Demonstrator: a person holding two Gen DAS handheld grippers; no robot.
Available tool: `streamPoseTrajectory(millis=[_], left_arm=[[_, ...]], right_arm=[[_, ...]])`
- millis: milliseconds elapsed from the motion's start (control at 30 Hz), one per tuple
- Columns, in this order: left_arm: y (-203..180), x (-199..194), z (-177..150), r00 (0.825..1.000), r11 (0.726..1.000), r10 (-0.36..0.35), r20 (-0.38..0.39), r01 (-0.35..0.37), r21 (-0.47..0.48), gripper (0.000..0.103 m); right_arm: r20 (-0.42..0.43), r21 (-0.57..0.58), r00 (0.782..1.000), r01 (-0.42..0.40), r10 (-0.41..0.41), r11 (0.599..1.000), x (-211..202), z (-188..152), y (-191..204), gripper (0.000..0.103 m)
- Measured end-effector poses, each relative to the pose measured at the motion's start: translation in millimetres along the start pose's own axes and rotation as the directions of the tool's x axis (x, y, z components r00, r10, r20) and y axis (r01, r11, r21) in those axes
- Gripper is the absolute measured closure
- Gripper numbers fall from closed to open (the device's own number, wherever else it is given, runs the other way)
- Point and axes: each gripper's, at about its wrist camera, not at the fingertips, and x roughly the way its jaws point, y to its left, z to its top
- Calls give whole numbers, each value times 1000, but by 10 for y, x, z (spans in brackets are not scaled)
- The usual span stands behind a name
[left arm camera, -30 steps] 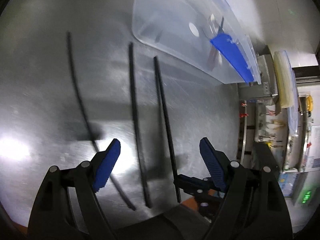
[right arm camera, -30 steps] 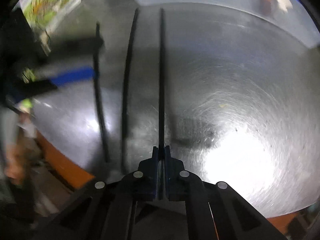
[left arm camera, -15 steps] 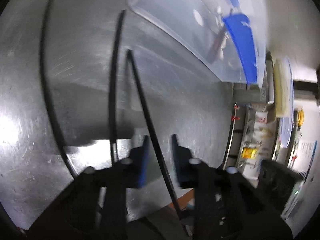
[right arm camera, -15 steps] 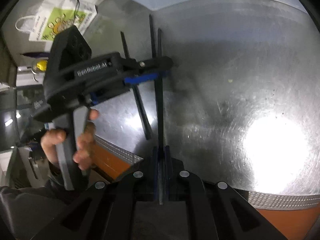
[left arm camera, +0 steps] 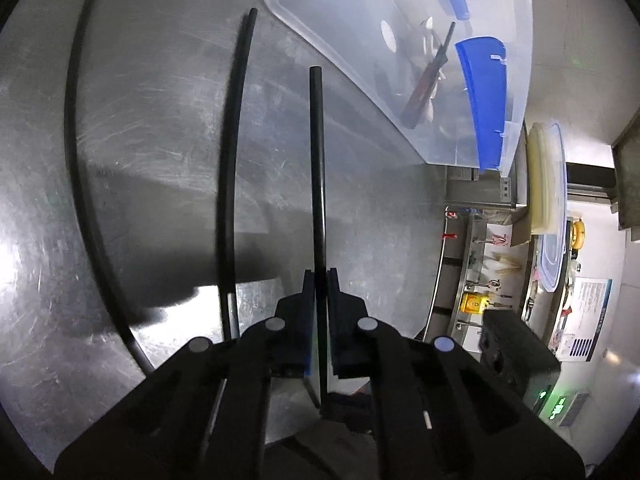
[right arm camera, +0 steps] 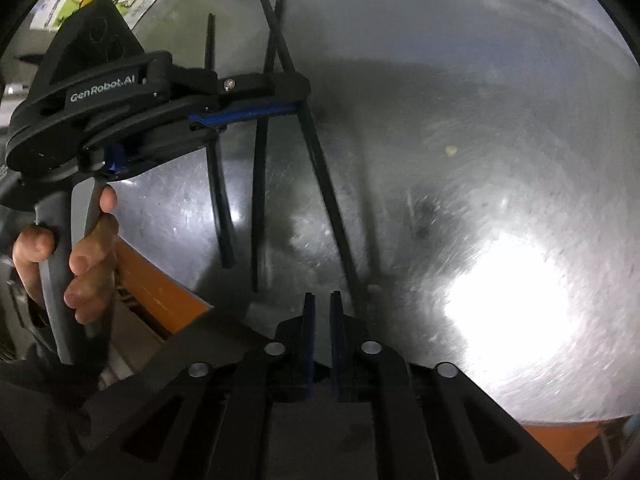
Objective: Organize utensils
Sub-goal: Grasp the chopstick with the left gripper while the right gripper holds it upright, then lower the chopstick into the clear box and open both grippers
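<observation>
My left gripper is shut on a black chopstick that points straight ahead above the steel table. Two more black chopsticks lie on the table to its left, the far one curved by the lens. In the right wrist view the left gripper clamps the same chopstick near its middle. My right gripper is slightly open with nothing between its pads, just beside the chopstick's near end. The two other chopsticks lie left of it.
A clear plastic bin with a blue latch holds a dark-handled utensil at the far right. The steel table has an orange front edge. A hand holds the left gripper's handle. Shelves stand beyond the table.
My left gripper closed on the chopstick that my right gripper held. My right gripper let go and opened slightly; the chopstick now slants away from its jaws.
</observation>
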Motion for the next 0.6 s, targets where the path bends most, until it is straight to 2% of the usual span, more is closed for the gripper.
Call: streamPoseTrajectory(millis=[67,100,233,300,333,367,400,500,567,600], left_arm=[[0,-8,1,1000,1000,4,2,-4,17,98],[4,-11,2,1000,1000,4,0,-4,22,98],[-30,-4,0,1000,999,-4,-14,4,49,98],[-68,9,3,1000,998,-11,-20,12,57,98],[-85,8,-1,1000,998,-15,-22,16,62,98],[-114,-4,-3,1000,998,-19,-22,21,67,98],[-149,-18,-5,999,997,-21,-25,22,78,98],[-328,-125,-20,1000,990,-15,-8,16,139,98],[-601,-304,-18,999,973,-17,37,8,230,98],[-784,-427,20,997,962,-48,55,31,272,98]], right_arm=[[59,-41,997,55,-52,998,-91,54,62,71],[78,-60,995,70,-65,996,-121,72,86,67],[106,-140,988,123,-108,983,-42,214,199,67],[72,-152,995,81,-71,985,94,285,226,67],[63,-156,997,62,-53,986,160,310,247,75],[57,-164,997,54,-45,985,196,323,263,88],[54,-173,997,59,-50,983,229,334,274,95],[93,-188,994,68,-51,980,142,296,347,96],[155,-211,987,65,-33,975,-162,261,427,96],[192,-222,981,69,-26,973,-348,259,470,96]])
